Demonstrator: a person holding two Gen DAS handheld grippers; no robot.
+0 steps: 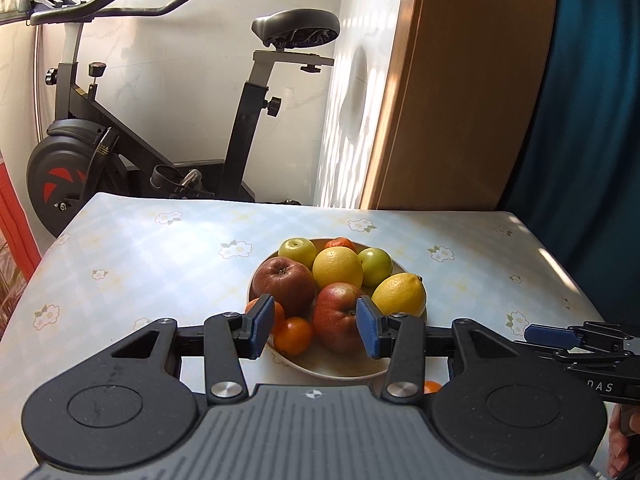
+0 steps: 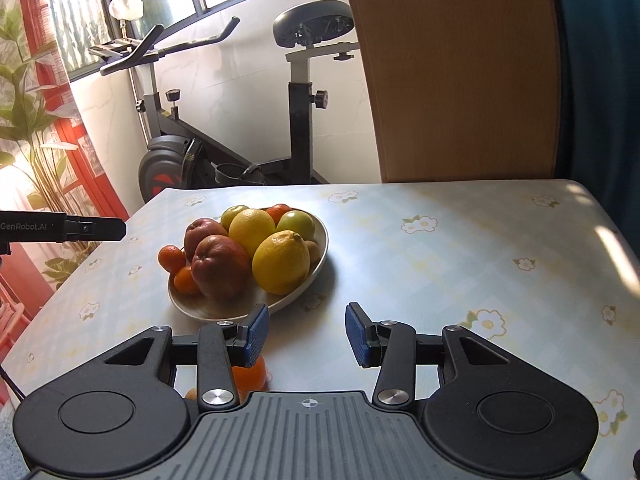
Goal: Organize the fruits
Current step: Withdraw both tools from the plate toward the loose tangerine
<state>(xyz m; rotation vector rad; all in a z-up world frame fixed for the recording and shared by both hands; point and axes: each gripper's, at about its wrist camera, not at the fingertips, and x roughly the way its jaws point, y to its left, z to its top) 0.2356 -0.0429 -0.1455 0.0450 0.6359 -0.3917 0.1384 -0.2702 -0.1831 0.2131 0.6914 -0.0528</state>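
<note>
A cream plate (image 1: 340,372) near the table's middle holds two red apples (image 1: 286,284), two green apples (image 1: 298,252), yellow lemons (image 1: 400,294) and small mandarins (image 1: 294,336). My left gripper (image 1: 316,328) hovers just in front of the plate, open, with nothing between its blue pads (image 1: 262,326). In the right wrist view the plate (image 2: 224,312) lies ahead to the left, and my right gripper (image 2: 307,334) is open and empty above the bare cloth. A loose mandarin (image 2: 250,376) lies on the table under its left finger. It also shows beside the plate as the mandarin (image 1: 432,386).
The table (image 1: 140,260) has a pale checked cloth with flowers. Behind it stand an exercise bike (image 1: 160,120) and a wooden panel (image 1: 460,100). A person in dark blue clothing (image 1: 592,120) stands at the right. A leafy plant (image 2: 32,120) is at the far left.
</note>
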